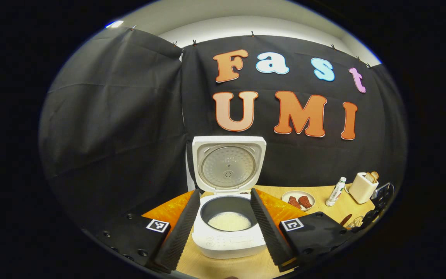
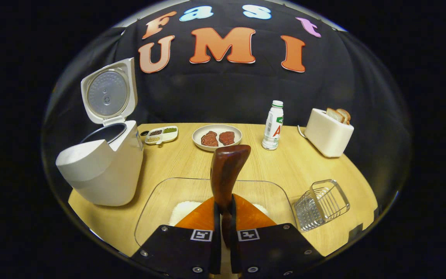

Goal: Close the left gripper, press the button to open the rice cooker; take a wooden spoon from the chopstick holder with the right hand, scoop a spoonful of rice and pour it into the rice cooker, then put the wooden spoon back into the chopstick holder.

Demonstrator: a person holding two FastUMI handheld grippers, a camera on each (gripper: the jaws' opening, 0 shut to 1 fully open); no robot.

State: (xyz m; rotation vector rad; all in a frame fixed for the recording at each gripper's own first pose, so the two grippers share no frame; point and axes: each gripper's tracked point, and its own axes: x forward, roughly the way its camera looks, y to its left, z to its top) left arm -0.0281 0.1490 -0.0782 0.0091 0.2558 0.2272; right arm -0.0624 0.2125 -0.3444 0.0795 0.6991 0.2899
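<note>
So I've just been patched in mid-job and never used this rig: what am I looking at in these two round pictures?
No robot arm here: a person holds a two-finger claw in each hand, and each claw carries its own camera. In the left gripper view, the left claw is open, its fingers framing the rice cooker, whose lid stands up; there is rice in its pot. In the right gripper view, the right claw is shut on the wooden spoon above a clear container of rice. On the table stand a wire chopstick holder, a plate of meat, a bottle, a toaster and a small divided dish.
</note>
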